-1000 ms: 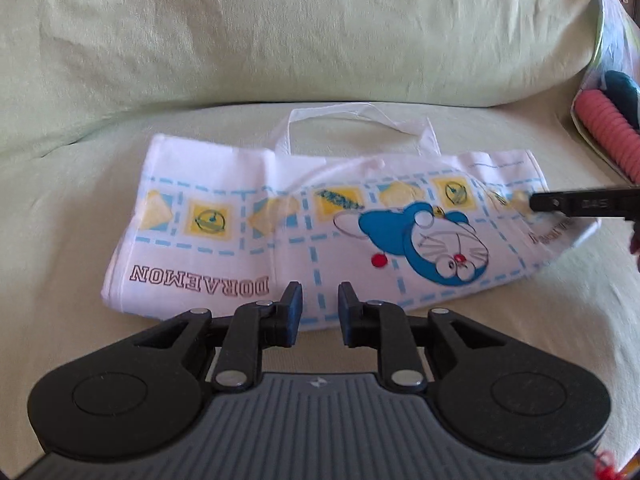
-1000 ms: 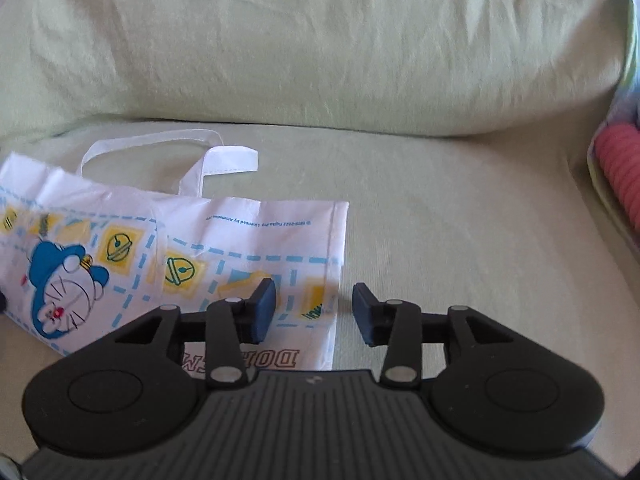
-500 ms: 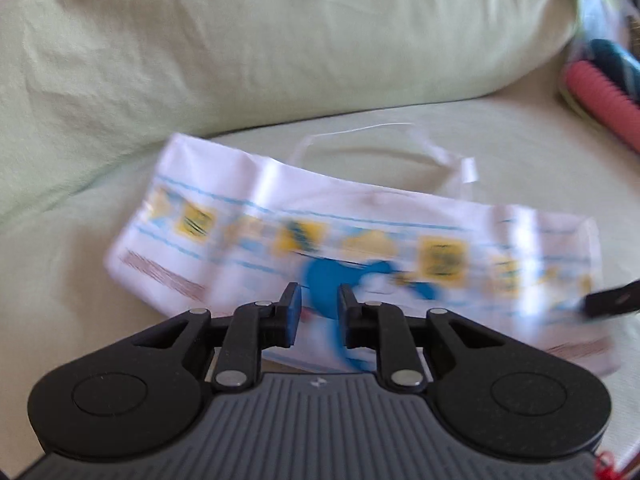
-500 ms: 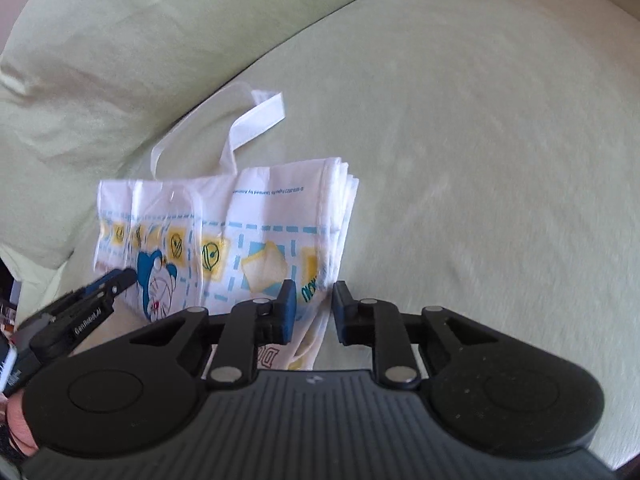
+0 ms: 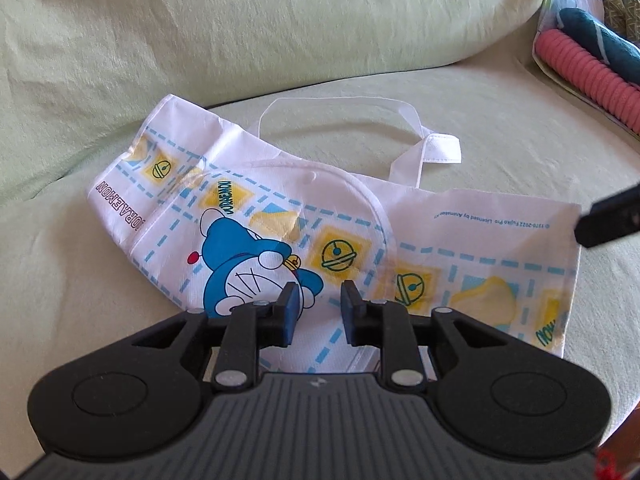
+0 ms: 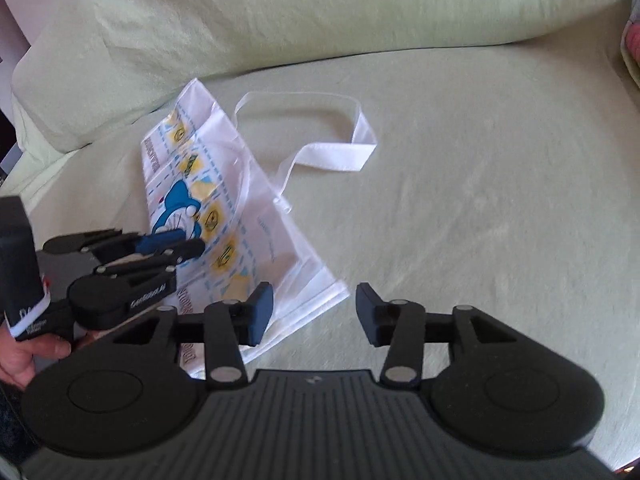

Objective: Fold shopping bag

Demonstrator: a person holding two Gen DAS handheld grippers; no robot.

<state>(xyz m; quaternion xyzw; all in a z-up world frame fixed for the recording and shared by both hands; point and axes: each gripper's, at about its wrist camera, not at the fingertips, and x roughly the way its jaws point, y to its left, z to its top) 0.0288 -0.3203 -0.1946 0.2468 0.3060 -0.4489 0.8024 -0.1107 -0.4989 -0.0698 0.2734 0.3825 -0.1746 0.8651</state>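
In my left view, the left gripper (image 5: pixel 316 306) sits at 6 o'clock, its 2 jaws parted by a narrow gap with nothing pinched between them — released, hovering just above the shopping bag (image 5: pixel 328 232). The bag's near edge runs under the fingertips; I cannot tell whether they touch the cloth. The bag lies flat on the green sofa seat (image 5: pixel 500 128), partly folded: a rounded flap printed with a blue cartoon cat lies over the middle, and the word DORAEMON reads along the 9 o'clock end. At 3 o'clock, 1 black finger of the right gripper (image 5: pixel 608 216) shows just beside the bag's right edge.

In my right view, the right gripper (image 6: pixel 315 312) has just been opening; its jaws stand wide, empty, with the bag's near corner behind the left fingertip. The left gripper (image 6: pixel 176 246) reaches in from 9 o'clock over the bag (image 6: pixel 224 208), a hand (image 6: pixel 28 356) gripping its handle.

Farther off, the white handle loop (image 5: pixel 360 120) lies on the seat at 12 o'clock — beyond it the back cushion (image 5: pixel 280 20), and at 2 o'clock a pink ribbed roll (image 5: pixel 592 76).
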